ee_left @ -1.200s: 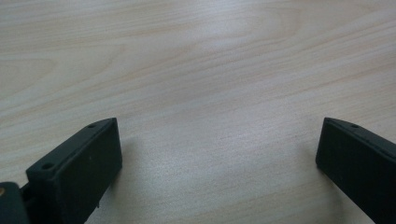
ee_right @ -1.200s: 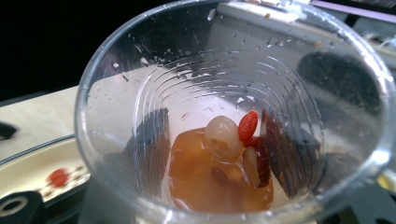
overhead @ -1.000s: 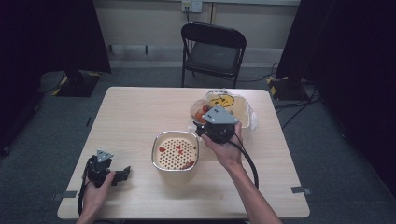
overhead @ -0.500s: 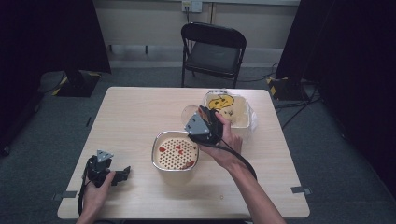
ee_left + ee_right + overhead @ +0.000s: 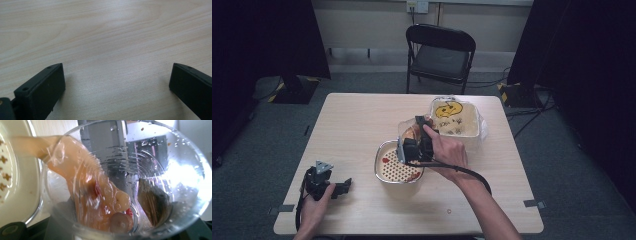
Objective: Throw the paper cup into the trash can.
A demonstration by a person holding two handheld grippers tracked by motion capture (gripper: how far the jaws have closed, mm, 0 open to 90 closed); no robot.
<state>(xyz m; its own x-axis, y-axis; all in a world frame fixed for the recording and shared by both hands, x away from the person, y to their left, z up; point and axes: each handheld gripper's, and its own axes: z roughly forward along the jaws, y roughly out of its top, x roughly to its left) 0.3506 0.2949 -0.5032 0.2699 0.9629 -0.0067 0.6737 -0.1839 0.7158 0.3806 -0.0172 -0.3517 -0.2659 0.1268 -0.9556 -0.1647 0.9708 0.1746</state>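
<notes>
The left gripper (image 5: 343, 186) rests on the pale wooden table (image 5: 357, 125), jaws wide apart. Farther off, the right gripper (image 5: 412, 142) is clamped on a clear plastic cup (image 5: 409, 131), tipping orange liquid over the perforated strainer bowl (image 5: 396, 167)

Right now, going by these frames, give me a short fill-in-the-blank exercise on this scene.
1. The right gripper holds a clear plastic ____, tipped over the strainer.
2. The left gripper rests on the table with its jaws ____.
3. The tub behind the strainer bears a ____ cartoon face.
4. Beyond the table stands a black ____.

Missing words: cup; open; yellow; chair
</notes>
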